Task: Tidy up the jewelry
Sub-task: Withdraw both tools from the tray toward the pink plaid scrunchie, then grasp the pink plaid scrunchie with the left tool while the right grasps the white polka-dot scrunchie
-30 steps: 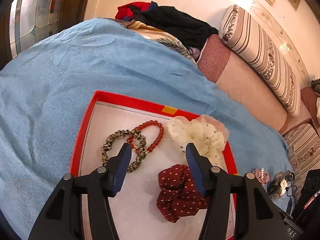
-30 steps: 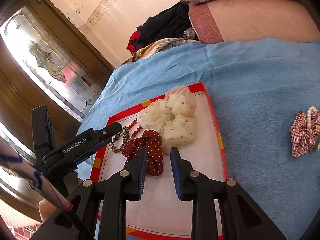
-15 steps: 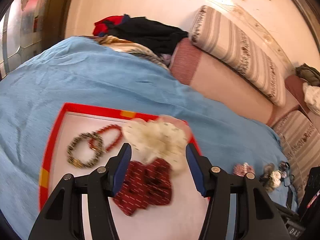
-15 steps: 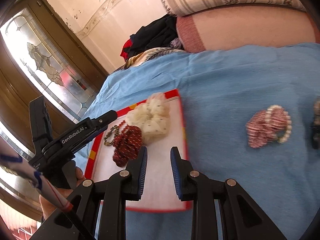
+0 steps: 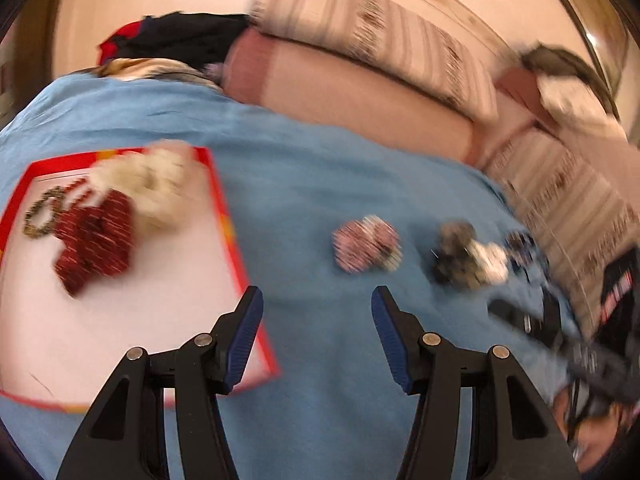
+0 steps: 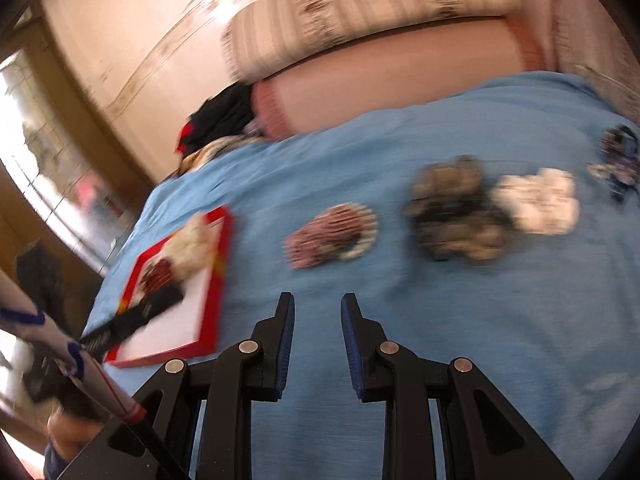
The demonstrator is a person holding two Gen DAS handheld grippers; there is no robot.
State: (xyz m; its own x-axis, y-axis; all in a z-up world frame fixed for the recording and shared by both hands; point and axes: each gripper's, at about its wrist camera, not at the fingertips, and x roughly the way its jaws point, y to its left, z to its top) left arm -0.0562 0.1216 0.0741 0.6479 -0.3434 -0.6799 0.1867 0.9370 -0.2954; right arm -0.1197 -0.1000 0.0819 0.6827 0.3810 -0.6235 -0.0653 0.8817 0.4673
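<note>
A red-rimmed tray on the blue blanket holds a dark red dotted scrunchie, a cream scrunchie and a bead bracelet. On the blanket to its right lie a pink checked scrunchie, a dark brown scrunchie, a white one and a dark blue piece. My left gripper is open and empty, near the pink checked scrunchie. My right gripper is open a little and empty, also near it. Both views are blurred.
A pink bolster and striped cushions line the far side of the blanket. A pile of dark clothes lies at the far left. A stained-glass door stands at the left of the right wrist view.
Both grippers have swung to the right, away from the tray and toward the loose scrunchies on the blanket. The tray now sits at the left of both views.
</note>
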